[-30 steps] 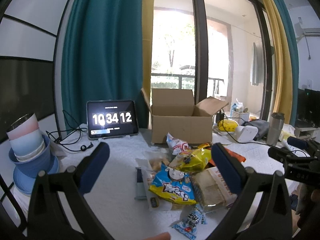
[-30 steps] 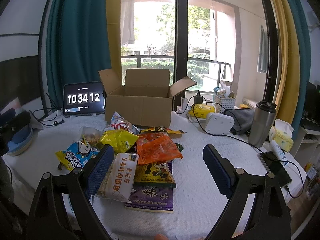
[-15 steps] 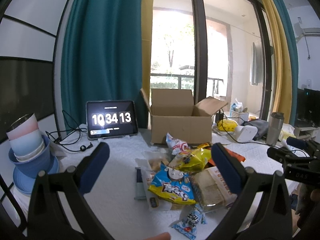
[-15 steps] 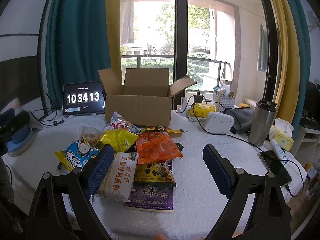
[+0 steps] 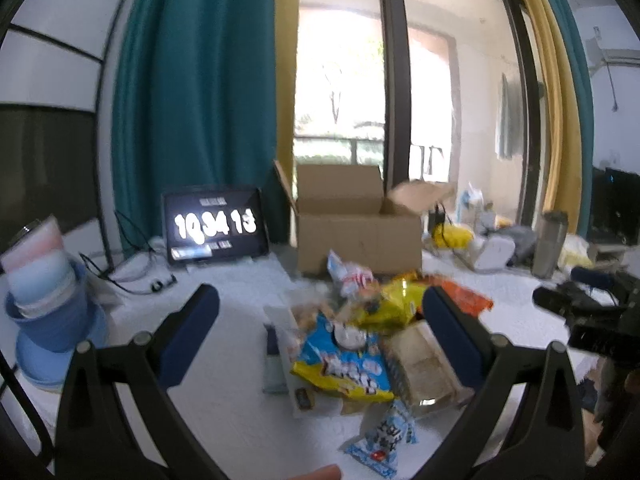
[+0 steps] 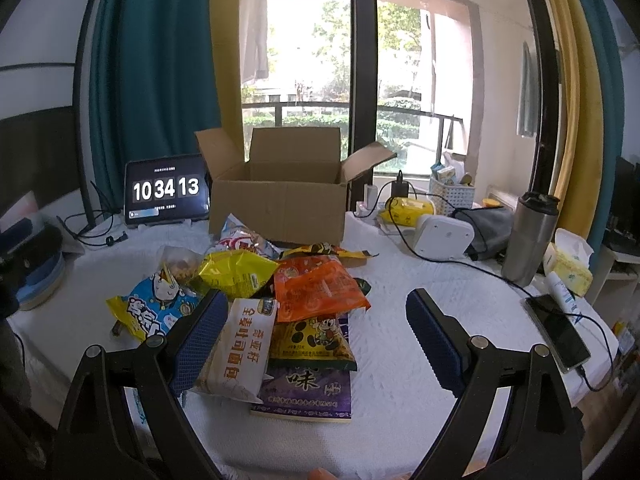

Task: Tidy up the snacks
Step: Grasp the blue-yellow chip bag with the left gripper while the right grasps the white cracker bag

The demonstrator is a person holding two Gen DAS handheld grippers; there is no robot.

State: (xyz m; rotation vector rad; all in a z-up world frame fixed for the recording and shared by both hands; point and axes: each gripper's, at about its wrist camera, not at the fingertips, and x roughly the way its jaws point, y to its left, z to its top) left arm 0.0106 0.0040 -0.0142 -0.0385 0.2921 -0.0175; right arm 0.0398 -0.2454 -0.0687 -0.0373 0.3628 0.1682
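Here both hand-held grippers (image 5: 320, 316) (image 6: 316, 320) gape empty above piled snacks (image 6: 256, 292); table (image 6: 440, 292) rightward bare.

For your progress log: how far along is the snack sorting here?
Nothing looks done: the cardboard box shows no snacks inside. Nothing is in hand; the left tool and right tool are open. The snack pile remains on the table.

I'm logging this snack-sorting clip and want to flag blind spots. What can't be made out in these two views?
- Cardboard box floor: hidden by its front wall in both wrist views.
- Left wrist view: motion blur smears the blue snack bag print.
- Purple packet: mostly covered by the packets lying on it, right wrist view.
- Phone screen: dark, unreadable.
- Small text under the tablet clock: too small.
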